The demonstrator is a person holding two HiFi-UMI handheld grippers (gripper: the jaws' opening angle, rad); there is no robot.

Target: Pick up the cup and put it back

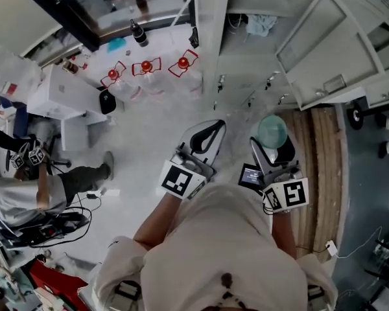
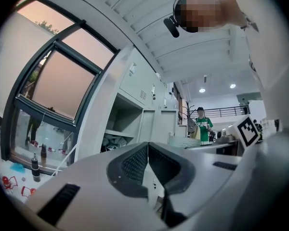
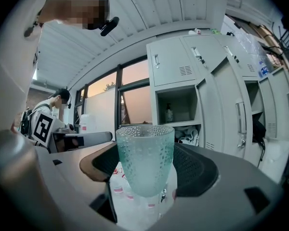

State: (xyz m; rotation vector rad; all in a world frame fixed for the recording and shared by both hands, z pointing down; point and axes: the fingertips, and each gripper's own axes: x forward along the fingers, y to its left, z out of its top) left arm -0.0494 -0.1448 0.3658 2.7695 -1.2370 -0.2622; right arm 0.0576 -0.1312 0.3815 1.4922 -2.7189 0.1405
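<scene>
The cup is a teal, dimpled, see-through tumbler. It stands upright between the dark pads of my right gripper, which is shut on it. In the head view the cup shows from above at the tip of the right gripper, held up in the air in front of the white lockers. My left gripper is beside it to the left. In the left gripper view its jaws meet at their tips, so the left gripper is shut with nothing in it.
White lockers with open compartments stand ahead, and an open locker door swings out at the right. Several red-capped bottles stand by the window at the far left. A wooden surface lies right. One person sits left; another stands far off.
</scene>
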